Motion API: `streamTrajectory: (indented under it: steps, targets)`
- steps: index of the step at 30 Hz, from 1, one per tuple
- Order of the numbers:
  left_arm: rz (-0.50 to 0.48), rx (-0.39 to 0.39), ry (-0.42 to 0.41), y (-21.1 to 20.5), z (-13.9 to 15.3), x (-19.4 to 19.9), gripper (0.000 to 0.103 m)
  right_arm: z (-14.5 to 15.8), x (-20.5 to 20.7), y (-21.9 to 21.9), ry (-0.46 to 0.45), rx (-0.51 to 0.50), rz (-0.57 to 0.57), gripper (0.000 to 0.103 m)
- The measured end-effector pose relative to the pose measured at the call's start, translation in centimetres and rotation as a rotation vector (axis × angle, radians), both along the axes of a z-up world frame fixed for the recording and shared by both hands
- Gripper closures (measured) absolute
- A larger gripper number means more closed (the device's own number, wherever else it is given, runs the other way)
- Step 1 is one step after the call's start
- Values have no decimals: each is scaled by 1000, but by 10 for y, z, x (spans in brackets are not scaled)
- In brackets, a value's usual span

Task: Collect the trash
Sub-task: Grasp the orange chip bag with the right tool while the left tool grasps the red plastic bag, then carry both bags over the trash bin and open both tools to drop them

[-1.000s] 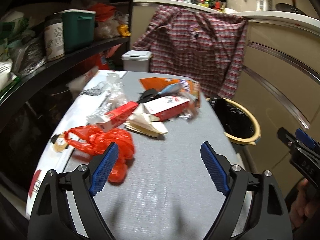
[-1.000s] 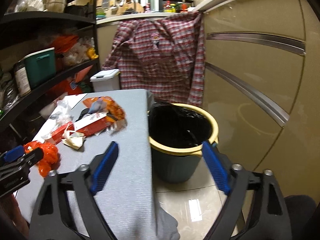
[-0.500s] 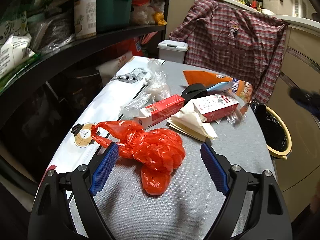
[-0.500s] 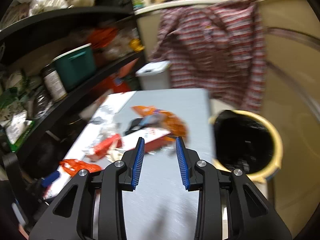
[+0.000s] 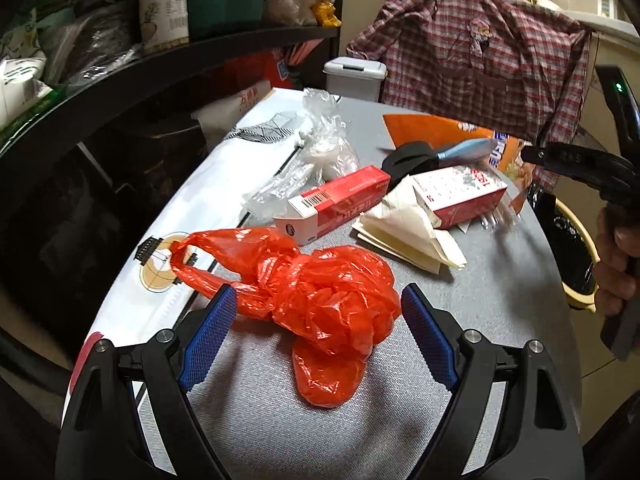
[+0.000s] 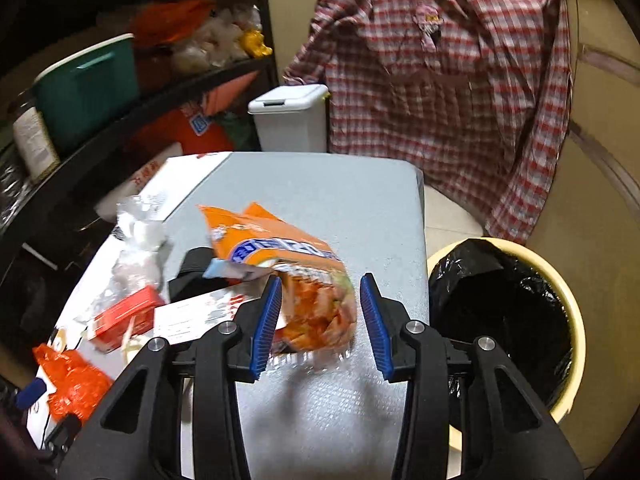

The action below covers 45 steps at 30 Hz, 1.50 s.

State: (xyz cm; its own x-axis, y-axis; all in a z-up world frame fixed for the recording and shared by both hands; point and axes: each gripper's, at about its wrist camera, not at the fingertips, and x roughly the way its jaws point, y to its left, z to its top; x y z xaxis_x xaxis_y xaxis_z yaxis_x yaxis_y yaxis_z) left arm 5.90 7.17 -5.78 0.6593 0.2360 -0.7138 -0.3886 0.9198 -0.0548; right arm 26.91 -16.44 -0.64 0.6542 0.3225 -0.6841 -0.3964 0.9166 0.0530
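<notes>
Left wrist: left gripper [image 5: 316, 314] jaws wide, red bag [image 5: 320, 300] between, untouched. Right gripper [image 6: 320, 306] opening around snack bag [image 6: 308, 300], probably no contact.

Two red cartons [image 5: 338, 204] [image 5: 460, 194], two plastic bags [image 5: 320, 300] [image 5: 324, 148], one snack packet [image 6: 288, 264], perhaps one paper wad [image 5: 412, 232].

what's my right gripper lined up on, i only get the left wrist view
observer: The right gripper straddles the orange snack bag. Its jaws are opening, and the pads aren't pressing on it.
operator: where do i drop it after
observer: The bin stands on the floor, just right of the table edge. Its mouth is uncovered.
operator: anything past the bag
observer: No, the far end of the table is bare.
</notes>
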Motion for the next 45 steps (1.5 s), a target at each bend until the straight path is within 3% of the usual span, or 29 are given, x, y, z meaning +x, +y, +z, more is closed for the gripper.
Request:
streamTrajectory:
  steps: [2,5,6,8,11,15,23,33,45]
  targets:
    - [-4,-2,5,0,-1,2,22,0,2,1,5,14,19,78]
    - [-1,14,13,0,-3,3,32,3,2,4,-6,7,43,97]
    - [-1,15,18,0,-3,4,40,3,3,5,-3,11,50,100]
    - [-6,15,29,0,-4,5,46,5,4,3,-2,31,47,103]
    - [-11,33,17,-1,0,3,57,12,5,-2,-18,56,41,103]
    - [-12,50,-4,-2,7,-1,60,29,0,-9,-58,98,39,103]
    - [-29,85,-74,-7,26,-13,62,62,-15,-32,-122,172,17,103]
    - [-77,106,-133,-23,43,-27,61,94,-39,-55,-139,341,96,103]
    - [-138,94,-186,-32,57,-34,62,116,-49,-80,-192,360,45,103]
